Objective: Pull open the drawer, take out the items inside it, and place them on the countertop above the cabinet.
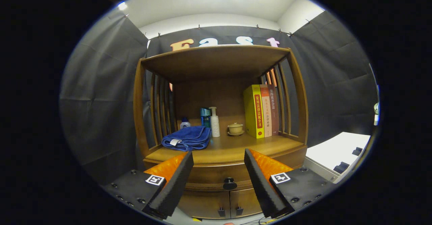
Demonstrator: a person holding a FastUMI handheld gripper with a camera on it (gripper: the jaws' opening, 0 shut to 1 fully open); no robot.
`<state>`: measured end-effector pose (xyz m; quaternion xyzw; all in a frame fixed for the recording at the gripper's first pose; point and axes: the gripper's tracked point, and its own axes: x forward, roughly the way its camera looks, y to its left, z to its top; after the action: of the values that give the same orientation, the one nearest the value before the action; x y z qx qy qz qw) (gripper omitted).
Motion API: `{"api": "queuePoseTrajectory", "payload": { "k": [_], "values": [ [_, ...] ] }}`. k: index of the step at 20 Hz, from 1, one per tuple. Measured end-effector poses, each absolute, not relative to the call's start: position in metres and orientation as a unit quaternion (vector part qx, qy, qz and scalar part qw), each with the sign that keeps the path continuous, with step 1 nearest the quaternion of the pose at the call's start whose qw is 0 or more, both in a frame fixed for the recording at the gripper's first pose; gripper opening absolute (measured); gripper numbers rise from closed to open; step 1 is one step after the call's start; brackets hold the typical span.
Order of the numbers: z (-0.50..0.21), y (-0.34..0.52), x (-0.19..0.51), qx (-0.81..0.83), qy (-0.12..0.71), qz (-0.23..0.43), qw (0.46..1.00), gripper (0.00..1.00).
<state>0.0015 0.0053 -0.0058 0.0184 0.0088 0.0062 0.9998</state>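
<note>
Facing shut drawer (216,176), gripper (218,162) jaws apart; book (253,111) spines unreadable.

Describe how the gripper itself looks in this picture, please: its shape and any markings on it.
The gripper has two wedge-shaped fingers with flat inner faces, tapering forward. Each sits on a dark block base fastened with round screws. Each base carries a small square black-and-white marker. No cable is visible on it.
</note>
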Motion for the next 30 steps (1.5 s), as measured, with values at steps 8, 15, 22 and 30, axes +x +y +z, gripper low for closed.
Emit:
{"api": "queuePoseTrajectory", "payload": {
  "k": [8, 15, 22, 30],
  "values": [
    [-0.022, 0.003, 0.040, 0.021, -0.014, 0.005, 1.000, 0.99],
    [-0.095, -0.008, 0.072, 0.024, 0.002, 0.001, 1.000, 0.99],
    [-0.175, -0.007, 0.081, 0.011, 0.056, 0.007, 0.998, 1.00],
    [-0.179, -0.013, 0.108, -0.010, 0.056, 0.004, 0.998, 0.77]
  ]
}}
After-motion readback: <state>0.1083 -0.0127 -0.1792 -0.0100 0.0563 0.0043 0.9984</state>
